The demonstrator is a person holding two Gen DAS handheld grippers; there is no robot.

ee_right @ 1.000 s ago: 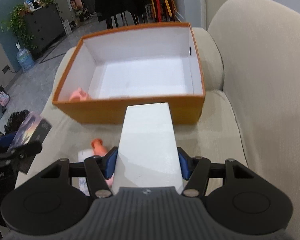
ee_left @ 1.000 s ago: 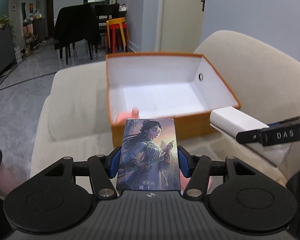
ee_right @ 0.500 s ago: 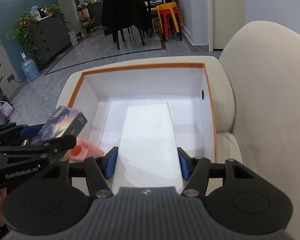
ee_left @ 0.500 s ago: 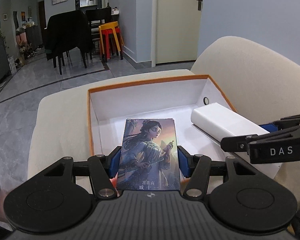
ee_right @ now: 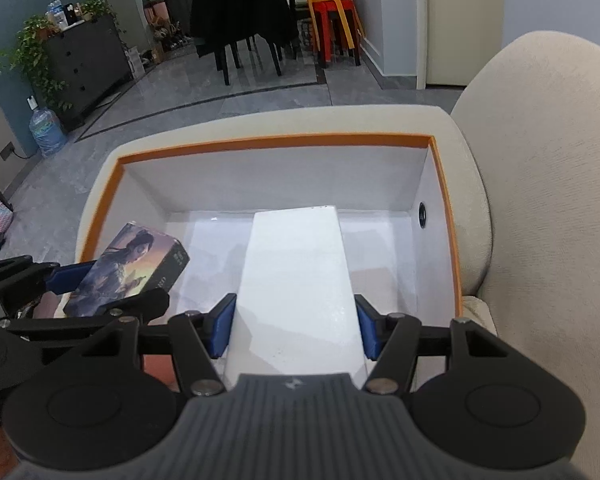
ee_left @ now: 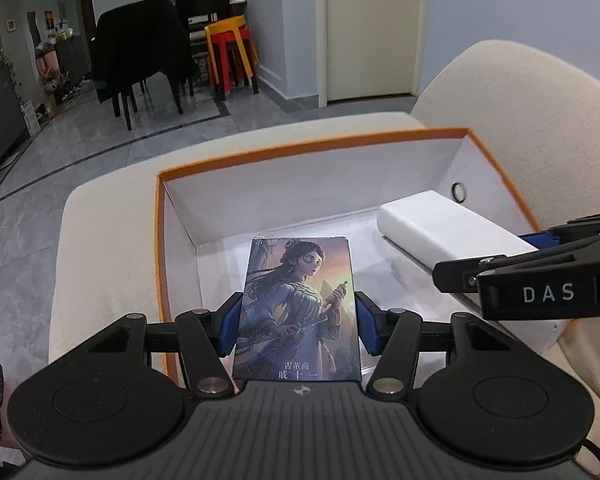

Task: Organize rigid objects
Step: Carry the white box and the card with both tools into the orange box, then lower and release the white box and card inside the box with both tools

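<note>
left wrist view: both grippers hold boxes over the orange box

left wrist view shows the left gripper (ee_left: pixel 299 326) clamped on a picture box (ee_left: pixel 299 312), its blue pads (ee_left: pixel 231 326) pressing both long sides. the picture box bears a painted figure and hangs over the near left part of the orange box (ee_left: pixel 300 150), which sits on a cream sofa (ee_left: pixel 108 240). to the right, the right gripper (ee_left: pixel 540 256) reaches in with a white box (ee_left: pixel 448 232) over the right side, near a round hole (ee_left: pixel 459 192) in the right wall.

in the right wrist view the right gripper (ee_right: pixel 296 326) grips the white box (ee_right: pixel 296 272) between its pads, above the middle of the white floor. the picture box (ee_right: pixel 134 266) is at the left, tilted, just inside the left wall, in the left gripper (ee_right: pixel 80 284). something pink (ee_right: pixel 158 368) shows below it, mostly hidden. far off stand a dark chair (ee_right: pixel 240 4) and stacked stools (ee_right: pixel 334 12).
</note>
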